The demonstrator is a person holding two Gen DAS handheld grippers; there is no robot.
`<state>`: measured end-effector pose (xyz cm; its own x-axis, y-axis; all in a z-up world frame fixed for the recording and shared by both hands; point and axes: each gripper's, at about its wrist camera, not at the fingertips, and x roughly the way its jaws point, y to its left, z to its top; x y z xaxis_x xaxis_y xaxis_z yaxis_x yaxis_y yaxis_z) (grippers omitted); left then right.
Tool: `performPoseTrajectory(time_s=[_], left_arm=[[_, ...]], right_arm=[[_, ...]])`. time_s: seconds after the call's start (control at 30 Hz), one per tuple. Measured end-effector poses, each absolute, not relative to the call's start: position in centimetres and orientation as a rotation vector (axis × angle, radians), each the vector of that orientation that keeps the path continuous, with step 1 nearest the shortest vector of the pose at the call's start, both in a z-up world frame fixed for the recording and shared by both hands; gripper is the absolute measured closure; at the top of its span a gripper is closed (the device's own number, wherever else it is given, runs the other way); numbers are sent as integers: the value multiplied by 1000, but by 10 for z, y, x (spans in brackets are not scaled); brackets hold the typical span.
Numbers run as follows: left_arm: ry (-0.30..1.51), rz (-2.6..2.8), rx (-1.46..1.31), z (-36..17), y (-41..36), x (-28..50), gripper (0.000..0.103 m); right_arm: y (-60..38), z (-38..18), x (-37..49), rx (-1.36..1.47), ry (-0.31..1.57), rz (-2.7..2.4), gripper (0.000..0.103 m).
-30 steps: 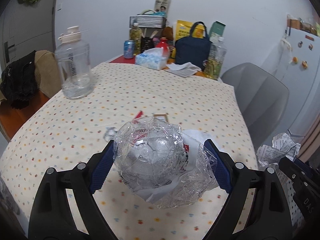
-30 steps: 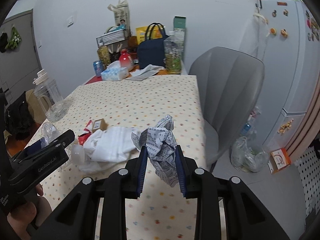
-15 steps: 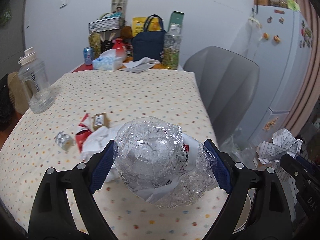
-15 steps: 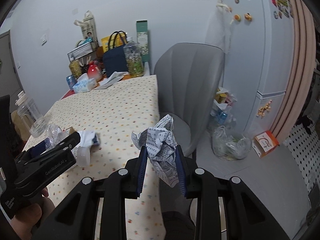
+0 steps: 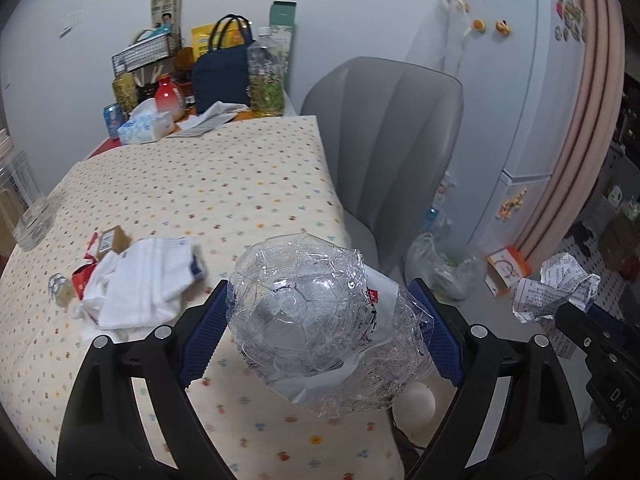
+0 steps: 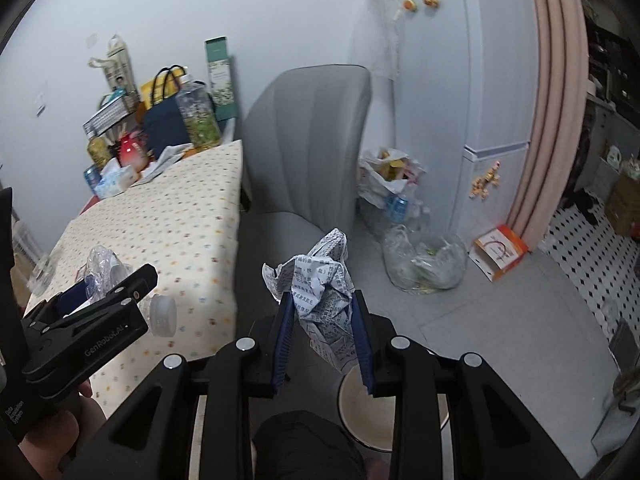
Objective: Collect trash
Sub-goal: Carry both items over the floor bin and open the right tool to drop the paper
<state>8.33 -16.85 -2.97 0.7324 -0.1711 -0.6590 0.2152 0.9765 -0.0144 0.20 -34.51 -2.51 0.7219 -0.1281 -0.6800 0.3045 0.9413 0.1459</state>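
both views have swung from table (image 5: 240,184) to chair (image 6: 312,140); left fingers (image 5: 224,320) clamp crumpled plastic (image 5: 320,320), right fingers (image 6: 286,340) crumpled paper (image 6: 324,288).

Crumpled clear plastic (image 5: 316,320), crumpled printed paper (image 6: 322,284)

Both grippers are swinging right, off the table (image 5: 248,184) toward the floor. Left gripper (image 5: 320,332) w/ plastic wad (image 5: 316,320) is reaching the table's edge; right gripper (image 6: 322,340) w/ crumpled paper (image 6: 320,280) is now hanging over a white bin (image 6: 352,404).
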Motion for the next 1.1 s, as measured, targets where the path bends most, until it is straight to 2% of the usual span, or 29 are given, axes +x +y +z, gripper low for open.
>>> performPoseTrajectory(time_s=[0.57, 0.6, 0.67, 0.7, 0.73, 0.87, 1.1], left_arm=[[803, -322, 193, -69, -264, 103, 16], [807, -324, 198, -71, -267, 104, 16], [817, -330, 209, -76, -275, 106, 16], [822, -334, 216, -79, -280, 107, 16], [826, -338, 220, -81, -284, 108, 16], [837, -364, 245, -87, -303, 108, 16], [863, -430, 287, -98, -336, 100, 16]], right_arm=[[-419, -71, 3, 361, 796, -341, 72], [-422, -74, 4, 366, 804, -341, 70], [-428, -80, 6, 368, 814, -347, 58], [-429, -82, 6, 366, 814, -355, 44], [-432, -84, 6, 361, 813, -365, 40], [-450, -93, 2, 378, 830, -397, 40], [-484, -100, -24, 422, 826, -493, 35]])
